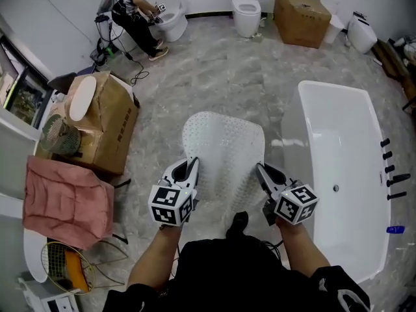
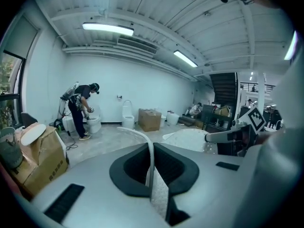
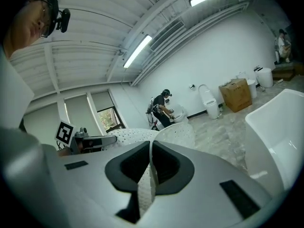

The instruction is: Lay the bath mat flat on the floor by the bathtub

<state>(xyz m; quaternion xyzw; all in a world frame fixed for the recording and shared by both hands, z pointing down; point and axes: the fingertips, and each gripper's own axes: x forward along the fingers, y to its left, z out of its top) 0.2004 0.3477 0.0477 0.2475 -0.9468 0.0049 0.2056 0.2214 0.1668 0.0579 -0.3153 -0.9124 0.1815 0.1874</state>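
White dimpled rubber bath mat (image 1: 224, 149), spread over the grey marbled floor (image 1: 214, 83), just left of the white freestanding bathtub (image 1: 344, 168). Pinched at the near left corner by the left gripper (image 1: 193, 166) and at the near right by the right gripper (image 1: 261, 170), both clamped on its edge. Likely keeps it wide and unfolded for lowering flat.

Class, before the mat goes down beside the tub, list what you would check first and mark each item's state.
1. The left gripper is shut on the mat: ok.
2. The right gripper is shut on the mat: ok.
3. The mat is beside the bathtub: ok.
4. The mat lies flat on the floor: not ok, it arches in the air.
5. The floor under the mat is bare: cannot tell, hidden.
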